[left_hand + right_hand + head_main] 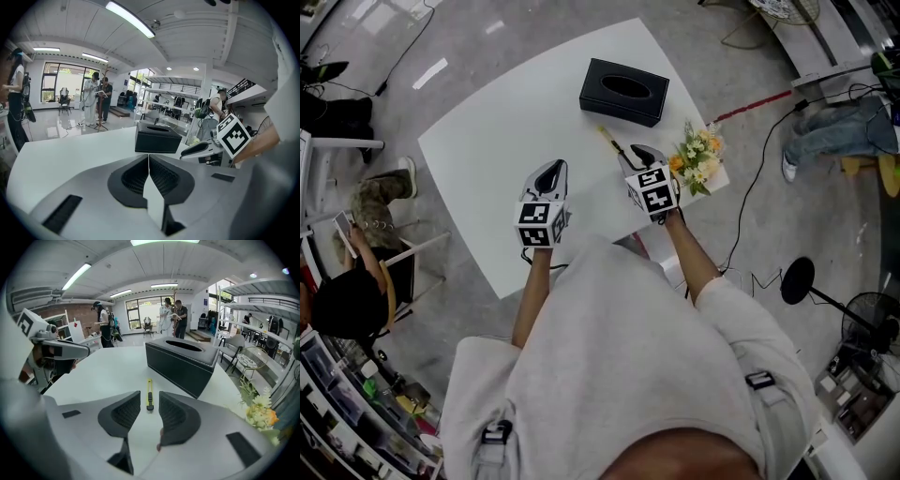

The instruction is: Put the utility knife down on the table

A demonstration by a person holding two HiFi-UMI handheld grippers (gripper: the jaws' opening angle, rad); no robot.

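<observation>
Two grippers hover over the white table (pixel 478 141) in the head view. The left gripper (pixel 551 169) sits near the middle of the frame and the right gripper (pixel 639 153) just right of it. The yellow utility knife (pixel 610 139) lies flat on the table just above and left of the right gripper's tip. A black tissue box (pixel 623 91) stands beyond it toward the top of the frame. A small bunch of flowers (pixel 697 157) sits at the table's right edge.

From the left gripper view, its jaws are pressed together with nothing between them. The tissue box (pixel 157 138) stands behind them at centre, and the right gripper (pixel 202 149) shows at the right.

From the right gripper view, the jaws stand well apart and grip nothing. The utility knife (pixel 149 394) rests on the table in the gap between their tips, lying lengthwise away from the camera and clear of both pads. The tissue box (pixel 183 359) is behind it to the upper right, the flowers (pixel 260 411) at the right edge.
</observation>
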